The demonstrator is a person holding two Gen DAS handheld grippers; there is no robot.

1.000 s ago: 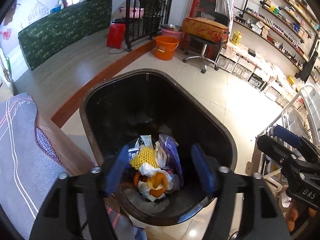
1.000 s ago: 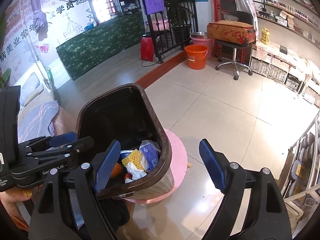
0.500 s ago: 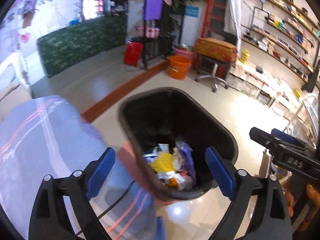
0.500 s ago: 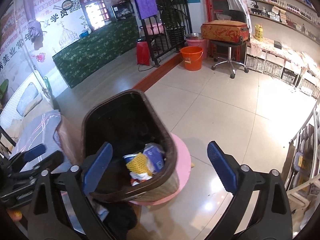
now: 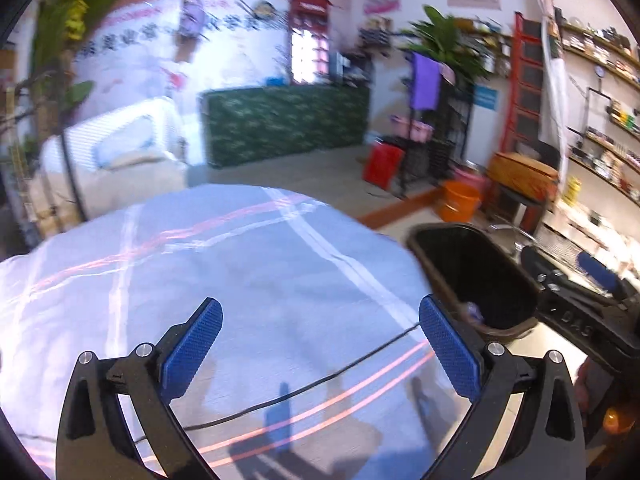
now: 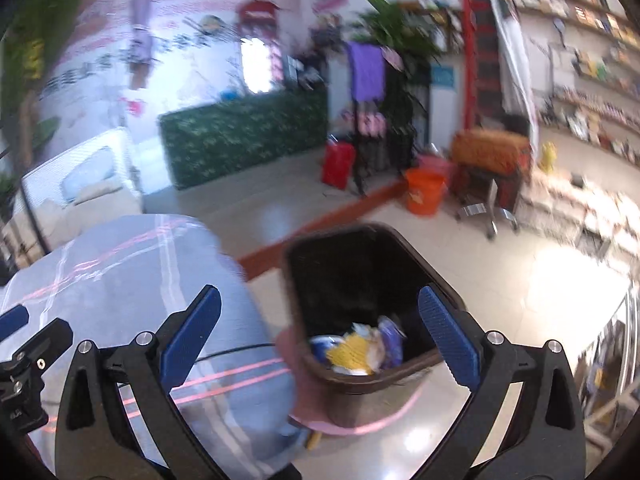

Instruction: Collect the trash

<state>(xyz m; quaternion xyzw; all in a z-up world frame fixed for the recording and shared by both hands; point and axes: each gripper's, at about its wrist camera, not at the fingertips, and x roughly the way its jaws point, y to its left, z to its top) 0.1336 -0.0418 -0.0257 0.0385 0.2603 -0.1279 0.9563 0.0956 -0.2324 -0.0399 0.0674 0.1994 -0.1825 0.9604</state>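
A dark brown trash bin (image 6: 404,248) stands on a pink round base (image 6: 372,426) on the floor. It holds trash (image 6: 362,348): yellow mesh, white scraps and a purple wrapper. My right gripper (image 6: 320,336) is open and empty, above the bin's near left rim. My left gripper (image 5: 320,344) is open and empty, over a light blue cloth (image 5: 200,272) with pink and white stripes, left of the bin (image 5: 516,324). The right gripper also shows at the right edge of the left wrist view (image 5: 592,276).
A thin black cable (image 5: 312,384) lies across the cloth. An orange bucket (image 6: 424,196), a stool with a patterned cushion (image 6: 488,156), a red bag (image 6: 338,164) and a green-covered counter (image 6: 244,140) stand farther back. Shelves (image 6: 592,120) line the right wall.
Both grippers have swung left and pulled back from the bin. The left gripper now looks over the cloth, with the bin at its right. Both views are motion-blurred.
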